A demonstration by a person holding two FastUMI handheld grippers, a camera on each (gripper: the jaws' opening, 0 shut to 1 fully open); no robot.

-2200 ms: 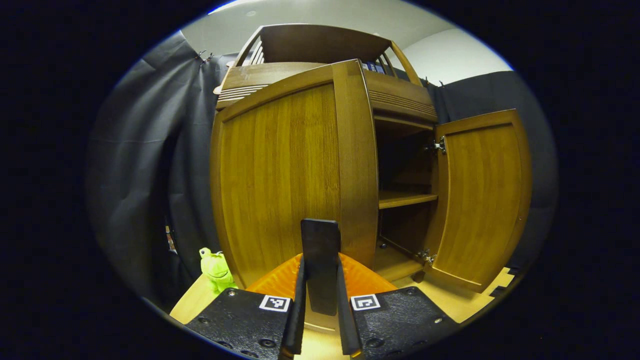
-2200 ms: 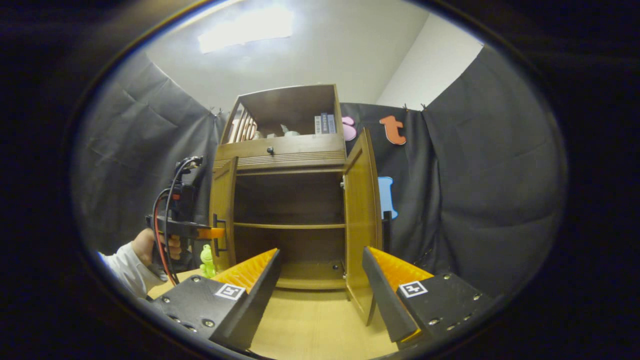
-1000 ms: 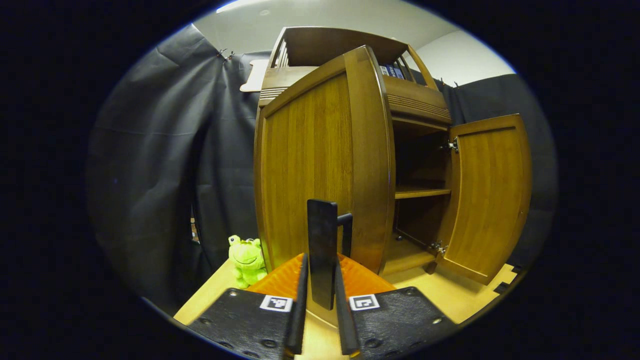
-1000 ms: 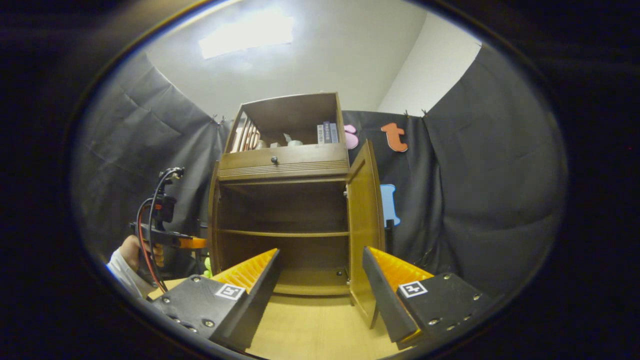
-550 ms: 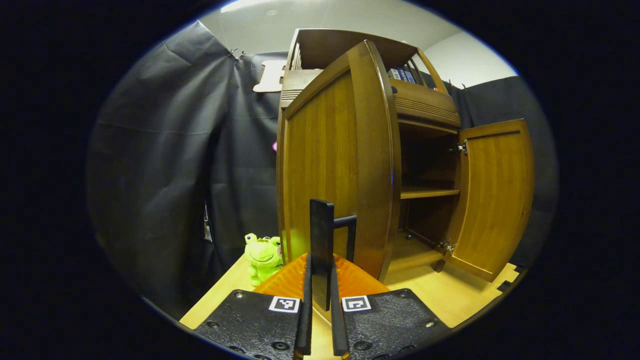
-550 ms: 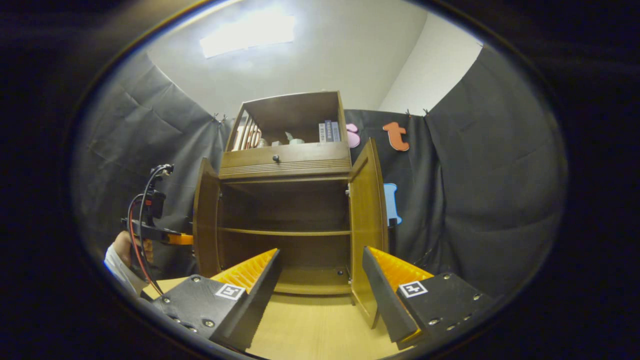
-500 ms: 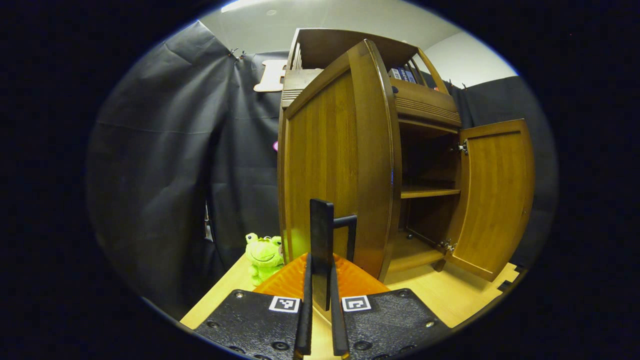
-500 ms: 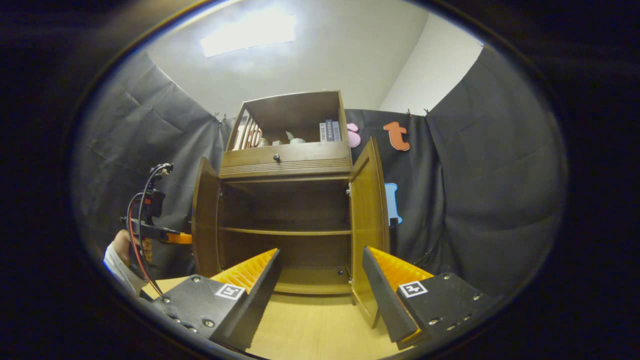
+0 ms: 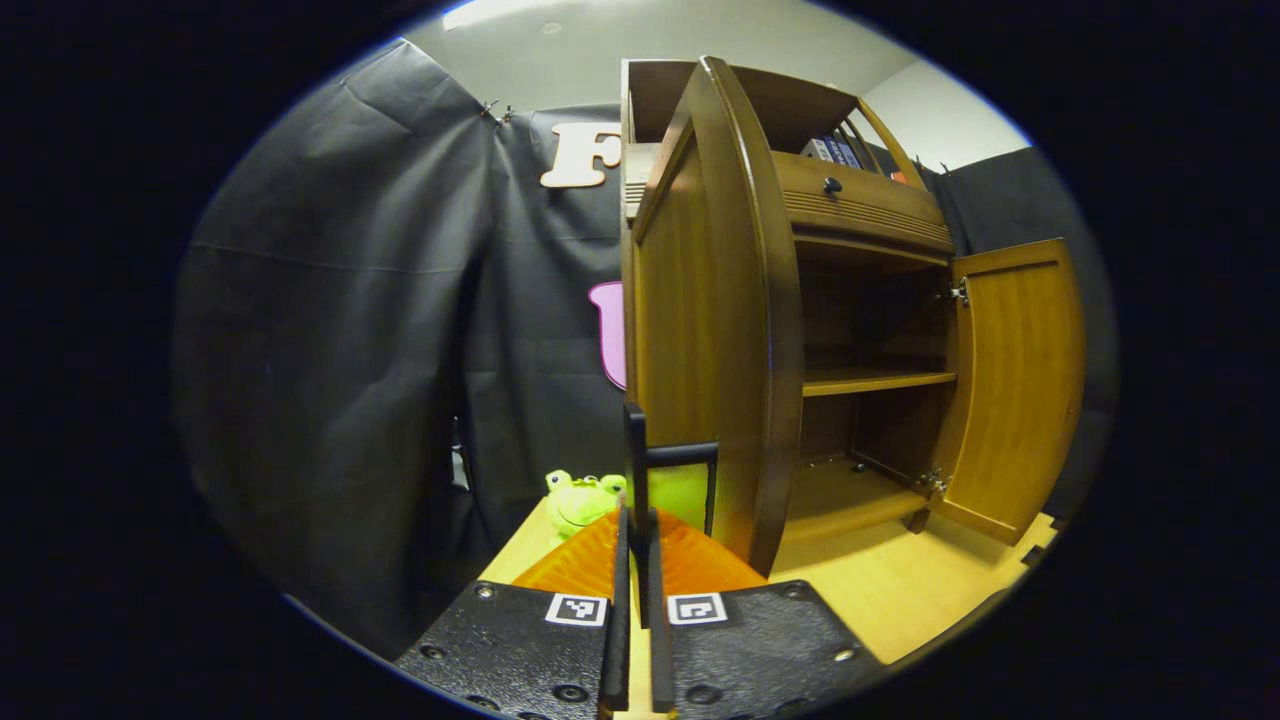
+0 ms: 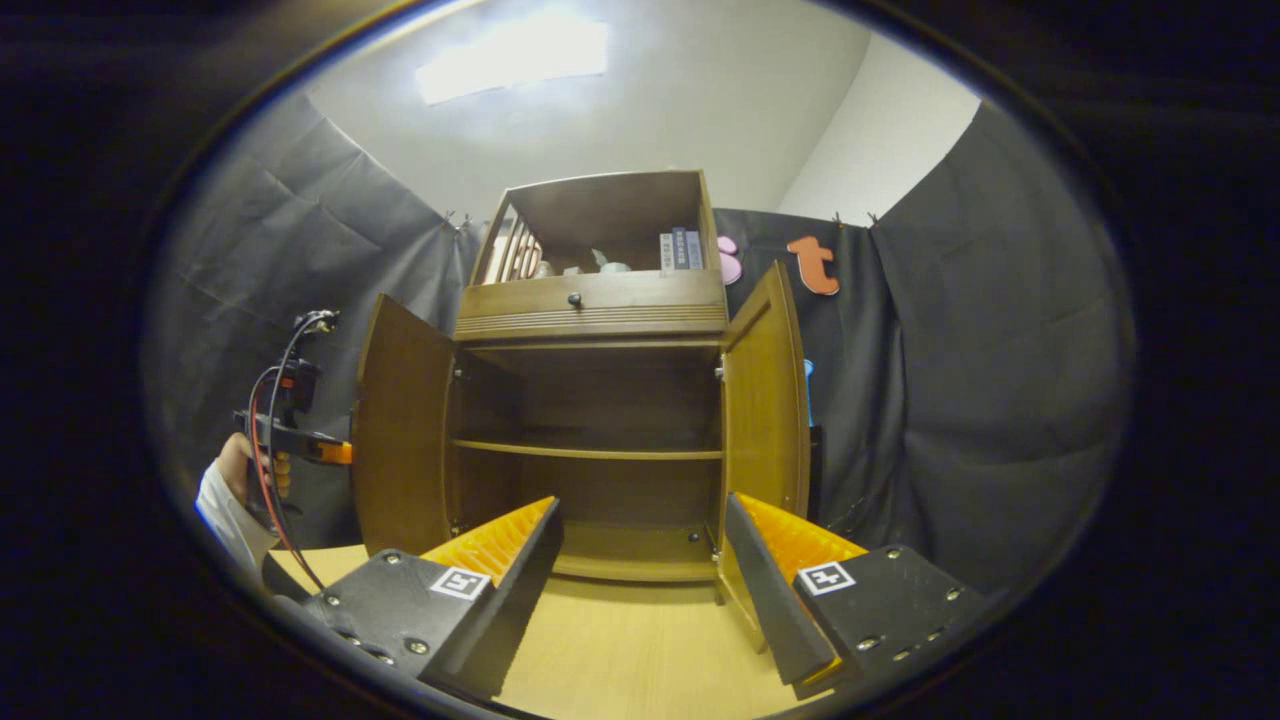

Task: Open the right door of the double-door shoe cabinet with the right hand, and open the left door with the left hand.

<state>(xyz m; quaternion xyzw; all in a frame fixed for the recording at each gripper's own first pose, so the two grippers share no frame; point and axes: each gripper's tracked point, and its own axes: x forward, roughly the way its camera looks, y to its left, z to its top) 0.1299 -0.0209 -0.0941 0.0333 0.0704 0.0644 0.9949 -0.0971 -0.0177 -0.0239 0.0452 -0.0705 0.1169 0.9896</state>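
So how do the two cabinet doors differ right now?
The left door has the left gripper shut on its black handle; the right door stands free, with the right gripper open and apart from it. Both are brown wood and swung wide open.

Right tool (image 10: 640,560), black bodies, orange ribbed fingers, square markers, screws; far tool's red cable; white sleeve (image 10: 222,520)

Open passage into the cabinet (image 10: 590,300) between swung-out left door (image 10: 400,430) and right door (image 10: 765,400).
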